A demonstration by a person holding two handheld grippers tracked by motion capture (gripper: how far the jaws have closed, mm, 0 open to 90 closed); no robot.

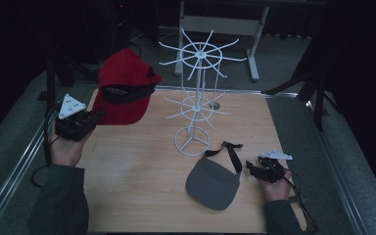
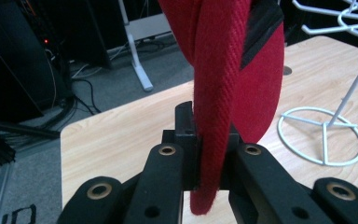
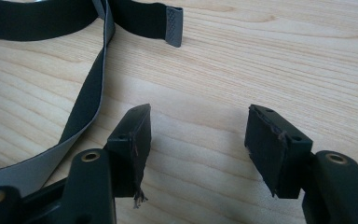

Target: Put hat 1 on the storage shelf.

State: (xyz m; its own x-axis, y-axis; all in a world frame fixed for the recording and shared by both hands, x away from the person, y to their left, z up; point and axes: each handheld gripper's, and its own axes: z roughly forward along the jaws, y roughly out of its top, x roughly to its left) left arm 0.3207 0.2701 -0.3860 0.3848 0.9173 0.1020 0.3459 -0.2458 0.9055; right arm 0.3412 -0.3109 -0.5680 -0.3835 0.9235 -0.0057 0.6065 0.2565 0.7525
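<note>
Nearest the high view's camera, two dark sleeves come in from the bottom edge, each hand carrying a gripper. On the near right part of the wooden table (image 1: pixel 142 196) lies a grey visor (image 1: pixel 213 183), its black strap (image 1: pixel 232 155) trailing toward the far side; the right gripper (image 1: pixel 251 166) rests just beside that strap with its jaws spread apart and nothing between them, bare wood showing in the gap in the right gripper view. At the left edge, the left gripper (image 1: pixel 95 116) is clamped on the red cap (image 1: pixel 126 88), which hangs raised above the table's far left corner. In the left gripper view the cap's brim (image 2: pixel 212 140) stands on edge, pinched between the black jaws, with the crown rising beyond them. A white wire rack (image 1: pixel 196 98) stands on its ring base near the table's middle, well apart from the cap.
</note>
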